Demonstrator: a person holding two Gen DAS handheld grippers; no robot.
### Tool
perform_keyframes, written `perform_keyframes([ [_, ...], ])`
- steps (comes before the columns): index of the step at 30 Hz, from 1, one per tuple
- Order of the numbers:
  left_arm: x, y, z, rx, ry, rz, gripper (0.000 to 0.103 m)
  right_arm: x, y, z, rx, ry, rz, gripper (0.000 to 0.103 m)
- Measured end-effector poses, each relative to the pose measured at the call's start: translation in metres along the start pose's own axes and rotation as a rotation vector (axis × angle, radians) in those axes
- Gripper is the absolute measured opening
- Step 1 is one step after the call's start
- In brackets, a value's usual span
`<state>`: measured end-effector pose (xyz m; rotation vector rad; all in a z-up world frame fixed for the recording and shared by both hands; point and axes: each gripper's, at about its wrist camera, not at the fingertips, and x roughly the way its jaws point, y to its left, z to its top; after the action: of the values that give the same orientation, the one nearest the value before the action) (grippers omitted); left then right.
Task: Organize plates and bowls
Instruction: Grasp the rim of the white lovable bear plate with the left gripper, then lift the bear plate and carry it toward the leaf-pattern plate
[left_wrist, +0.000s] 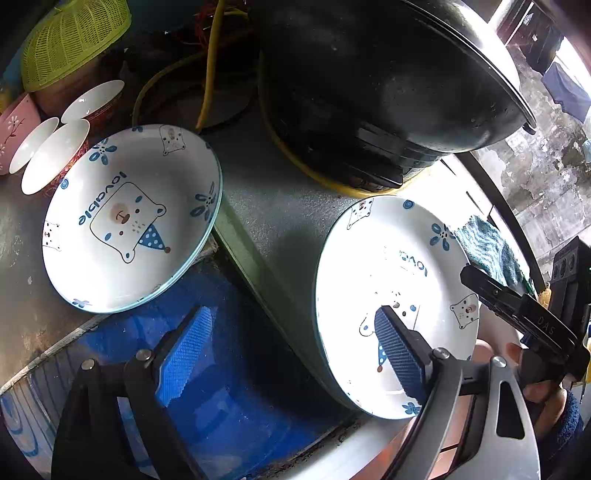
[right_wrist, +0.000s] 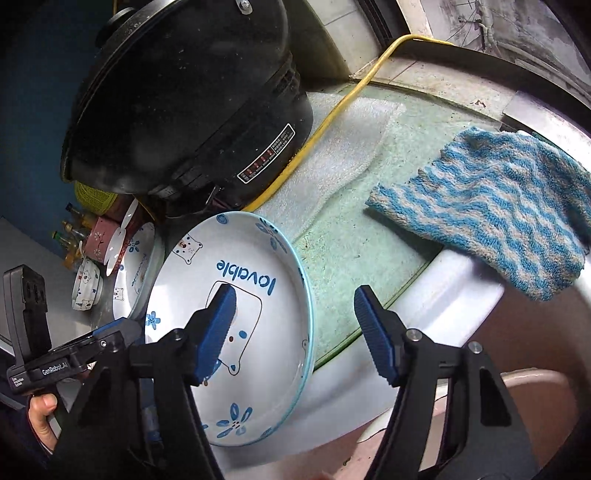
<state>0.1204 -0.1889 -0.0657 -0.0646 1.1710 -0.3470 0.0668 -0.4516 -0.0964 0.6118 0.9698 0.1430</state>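
Note:
Two white plates with a blue bear and "lovable" print lie on the counter. The near plate (left_wrist: 391, 280) (right_wrist: 236, 314) sits by the basin edge. The far plate (left_wrist: 129, 218) (right_wrist: 138, 262) lies to the left by several small bowls (left_wrist: 55, 155) (right_wrist: 86, 284). My left gripper (left_wrist: 295, 350) is open, its right finger over the near plate's left rim. My right gripper (right_wrist: 295, 332) is open, its jaws standing either side of the near plate's right rim. The right gripper also shows in the left wrist view (left_wrist: 517, 306).
A big black electric cooker (left_wrist: 388, 85) (right_wrist: 192, 99) stands behind the plates with a yellow cord (right_wrist: 332, 118). A blue striped cloth (right_wrist: 498, 218) hangs over the white basin rim (right_wrist: 424, 306). A green basket (left_wrist: 74, 40) sits at the far left. A blue tub (left_wrist: 229, 369) is below the counter.

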Motion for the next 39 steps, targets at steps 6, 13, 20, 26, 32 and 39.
perform_keyframes([
  [6,0.014,-0.008,0.004,0.022,0.034,-0.052,0.084,0.01,0.001,0.004,-0.005,0.028,0.014,0.066],
  [13,0.037,-0.017,0.006,0.032,0.107,-0.099,0.026,0.014,-0.002,0.005,-0.004,0.047,0.03,0.031],
  [20,0.039,-0.003,0.008,-0.004,0.124,-0.131,0.013,0.019,-0.007,-0.002,0.012,0.064,0.025,0.021],
  [26,0.032,0.002,0.006,0.001,0.118,-0.126,0.011,0.016,-0.008,-0.007,0.011,0.058,0.005,0.013],
  [32,0.023,0.001,-0.004,0.019,0.12,-0.121,0.011,0.011,-0.003,-0.012,0.013,0.059,0.004,0.013],
  [39,0.01,0.003,-0.013,0.02,0.113,-0.121,0.011,0.002,0.01,-0.017,0.004,0.049,0.002,0.013],
])
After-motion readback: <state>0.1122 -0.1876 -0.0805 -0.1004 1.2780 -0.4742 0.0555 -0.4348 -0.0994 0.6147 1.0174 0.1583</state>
